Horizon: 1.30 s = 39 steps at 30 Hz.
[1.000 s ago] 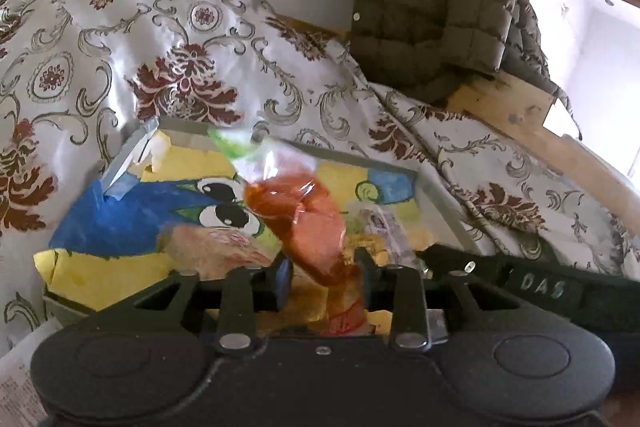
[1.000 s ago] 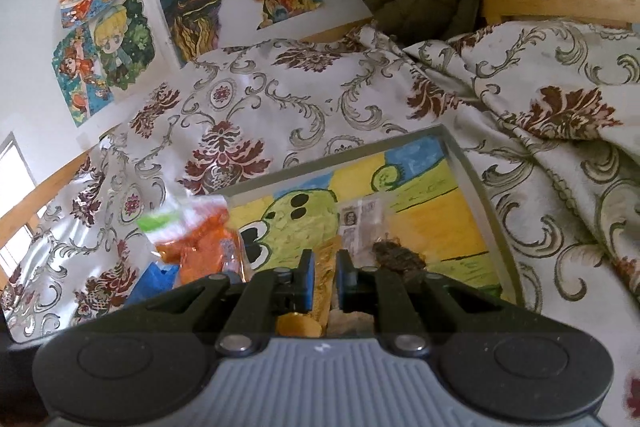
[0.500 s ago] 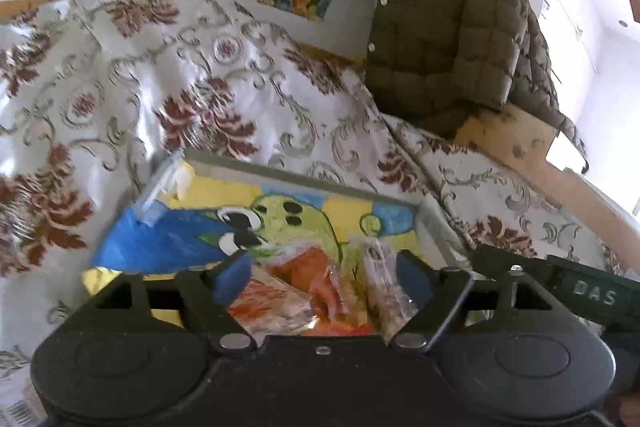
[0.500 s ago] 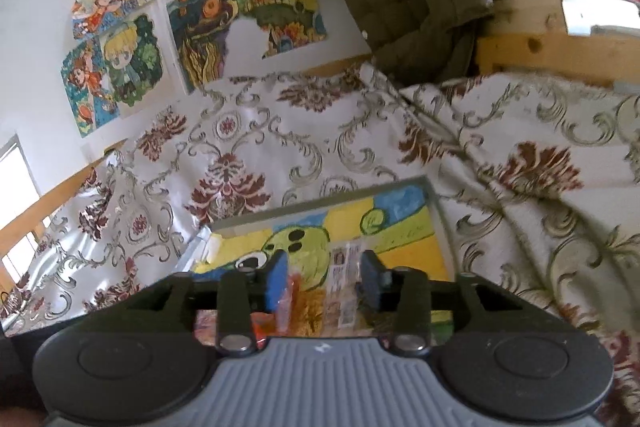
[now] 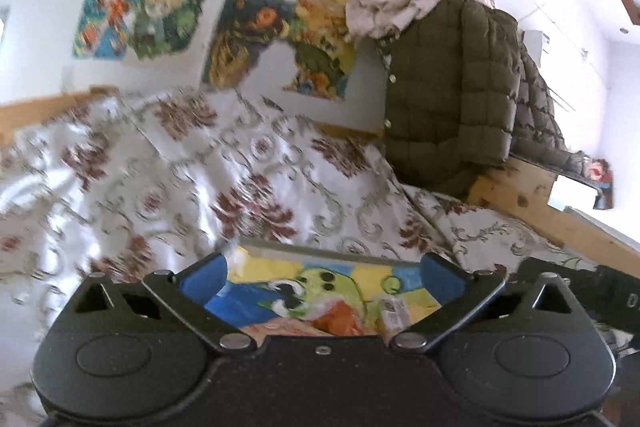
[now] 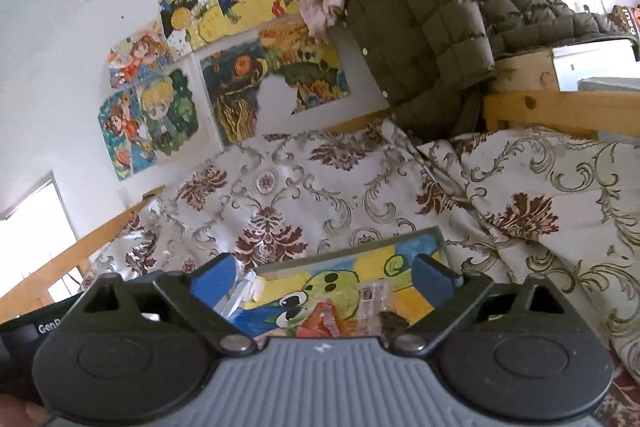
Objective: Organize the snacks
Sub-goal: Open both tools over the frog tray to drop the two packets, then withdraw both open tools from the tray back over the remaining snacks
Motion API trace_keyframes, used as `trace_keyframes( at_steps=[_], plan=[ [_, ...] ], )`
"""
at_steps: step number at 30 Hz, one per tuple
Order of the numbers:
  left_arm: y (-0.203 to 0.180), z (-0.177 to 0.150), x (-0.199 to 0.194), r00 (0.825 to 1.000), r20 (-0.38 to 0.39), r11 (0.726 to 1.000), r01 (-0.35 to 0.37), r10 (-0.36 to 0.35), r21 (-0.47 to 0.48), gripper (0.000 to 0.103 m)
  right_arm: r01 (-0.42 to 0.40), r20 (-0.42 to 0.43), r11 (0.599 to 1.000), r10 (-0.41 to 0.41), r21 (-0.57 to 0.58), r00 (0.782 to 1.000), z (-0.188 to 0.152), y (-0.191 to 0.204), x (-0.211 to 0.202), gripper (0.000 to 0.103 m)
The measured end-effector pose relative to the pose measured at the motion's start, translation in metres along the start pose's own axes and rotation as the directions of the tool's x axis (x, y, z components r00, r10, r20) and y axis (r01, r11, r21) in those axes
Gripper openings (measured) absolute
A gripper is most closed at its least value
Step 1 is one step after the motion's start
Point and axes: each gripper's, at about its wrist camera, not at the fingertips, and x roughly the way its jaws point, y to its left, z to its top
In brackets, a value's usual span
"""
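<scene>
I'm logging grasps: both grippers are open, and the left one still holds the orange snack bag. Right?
Not quite. Both are open, but the left gripper holds nothing: in the left wrist view the orange bag lies in the tray.

My left gripper [image 5: 322,277] is all matte black plastic: a broad housing with two round raised discs, angled linkage arms, silver pivot screws and a small centre screw. Its fingers [image 5: 206,281] carry blue pads. My right gripper [image 6: 322,275] has the same black arms, discs and silver screws, but a ribbed grey centre panel with a small white mark. Its fingers [image 6: 430,277] are also blue-padded. At the lower left corner a bit of skin shows, blurred.
</scene>
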Motion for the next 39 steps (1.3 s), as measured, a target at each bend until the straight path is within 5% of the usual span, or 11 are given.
trace_keyframes(
  at_steps=[7, 14, 20, 39],
  plan=[
    [0.003, -0.021, -0.055, 0.996, -0.012, 0.989, -0.090, 0.092, 0.113, 0.102, 0.006, -0.004, 1.000, -0.006, -0.001, 1.000, -0.010, 0.000, -0.044, 0.103],
    [0.016, -0.039, -0.100, 0.990, -0.070, 0.992, -0.115, 0.119, 0.051, 0.102, 0.066, -0.021, 0.997, -0.067, -0.043, 0.997, -0.029, 0.005, -0.085, 0.103],
    [0.016, -0.055, -0.133, 0.986, -0.075, 0.985, -0.142, 0.149, 0.093, 0.102, 0.077, -0.052, 0.994, -0.081, -0.080, 0.995, -0.049, 0.020, -0.115, 0.103],
    [0.014, -0.090, -0.183, 0.969, -0.162, 0.975, -0.166, 0.188, 0.145, 0.102, 0.155, -0.173, 0.982, -0.173, -0.110, 0.970, -0.096, 0.034, -0.175, 0.103]
  ],
)
